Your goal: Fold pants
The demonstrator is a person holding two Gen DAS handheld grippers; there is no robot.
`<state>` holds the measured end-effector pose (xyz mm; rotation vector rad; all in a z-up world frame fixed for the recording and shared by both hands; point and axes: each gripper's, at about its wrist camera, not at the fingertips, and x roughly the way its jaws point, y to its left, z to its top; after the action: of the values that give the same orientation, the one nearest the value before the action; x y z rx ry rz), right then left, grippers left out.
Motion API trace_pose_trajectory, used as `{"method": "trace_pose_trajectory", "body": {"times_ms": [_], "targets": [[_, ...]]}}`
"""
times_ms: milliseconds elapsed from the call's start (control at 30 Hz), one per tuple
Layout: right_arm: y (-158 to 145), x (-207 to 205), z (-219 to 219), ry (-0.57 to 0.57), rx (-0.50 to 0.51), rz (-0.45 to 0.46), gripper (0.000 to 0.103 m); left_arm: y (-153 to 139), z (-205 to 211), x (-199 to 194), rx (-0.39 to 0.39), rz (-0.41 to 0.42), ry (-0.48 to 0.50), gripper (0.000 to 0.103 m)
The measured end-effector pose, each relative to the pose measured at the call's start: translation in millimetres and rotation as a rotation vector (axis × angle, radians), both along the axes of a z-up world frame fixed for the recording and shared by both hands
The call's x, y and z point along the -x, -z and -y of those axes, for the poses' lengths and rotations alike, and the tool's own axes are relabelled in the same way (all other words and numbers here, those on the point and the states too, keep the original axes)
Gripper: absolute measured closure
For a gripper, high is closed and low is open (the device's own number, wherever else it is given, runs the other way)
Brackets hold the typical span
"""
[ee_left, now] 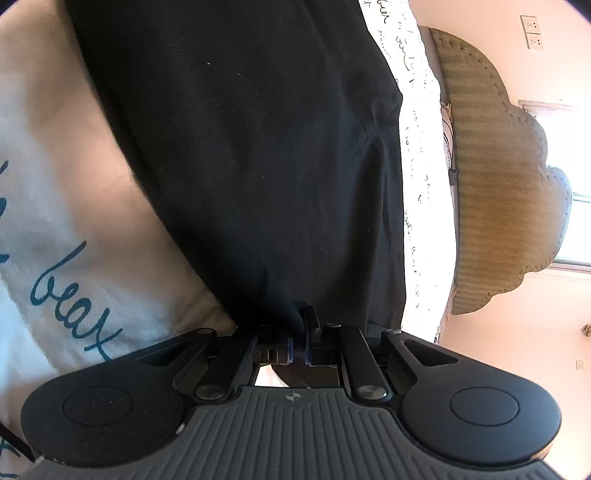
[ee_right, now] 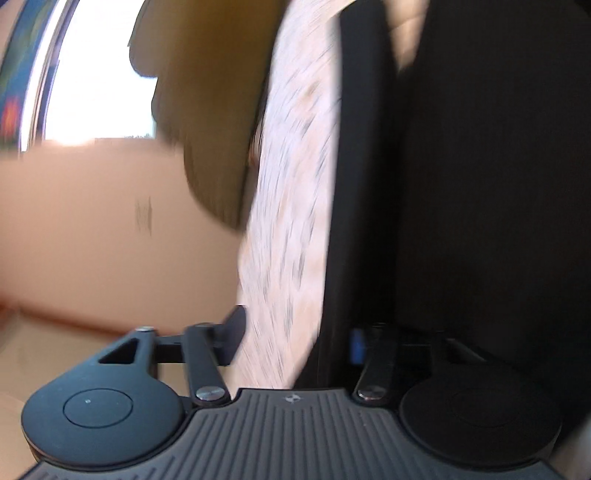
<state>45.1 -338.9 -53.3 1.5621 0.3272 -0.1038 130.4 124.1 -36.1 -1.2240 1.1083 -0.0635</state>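
Note:
Black pants [ee_left: 240,147] lie spread over the bed and fill the middle of the left wrist view. My left gripper [ee_left: 300,332] is shut on a pinch of their black fabric at the near edge. The right wrist view is blurred. In it the pants [ee_right: 480,184] cover the right side, with a straight dark edge [ee_right: 340,221] running down toward the gripper. My right gripper [ee_right: 295,339] has its fingers apart. That edge and a strip of sheet lie between them, close to the blue-padded finger [ee_right: 356,345], and no pad visibly presses on the cloth.
A white sheet with dark script [ee_left: 417,147] lies under the pants. A white cover with blue lettering [ee_left: 66,258] is at the left. An olive tufted headboard [ee_left: 498,177] stands against a pink wall with sockets [ee_left: 533,33]. A bright window [ee_right: 99,92] is beyond.

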Motion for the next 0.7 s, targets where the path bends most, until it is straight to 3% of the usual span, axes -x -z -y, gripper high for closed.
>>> {"method": "trace_pose_trajectory", "body": {"times_ms": [200, 300, 567, 700], "targets": [[5, 7, 46, 0.09, -0.076, 0.192, 0.068, 5, -2, -1, 0.009, 0.029, 0.013, 0.087], [8, -1, 56, 0.065, -0.056, 0.1, 0.068, 7, -3, -1, 0.013, 0.039, 0.015, 0.087], [16, -26, 105, 0.105, -0.108, 0.112, 0.068, 8, -4, -2, 0.011, 0.048, 0.022, 0.088], [5, -30, 123, 0.102, -0.032, 0.059, 0.072, 8, -5, -2, 0.007, 0.058, 0.021, 0.088]]}}
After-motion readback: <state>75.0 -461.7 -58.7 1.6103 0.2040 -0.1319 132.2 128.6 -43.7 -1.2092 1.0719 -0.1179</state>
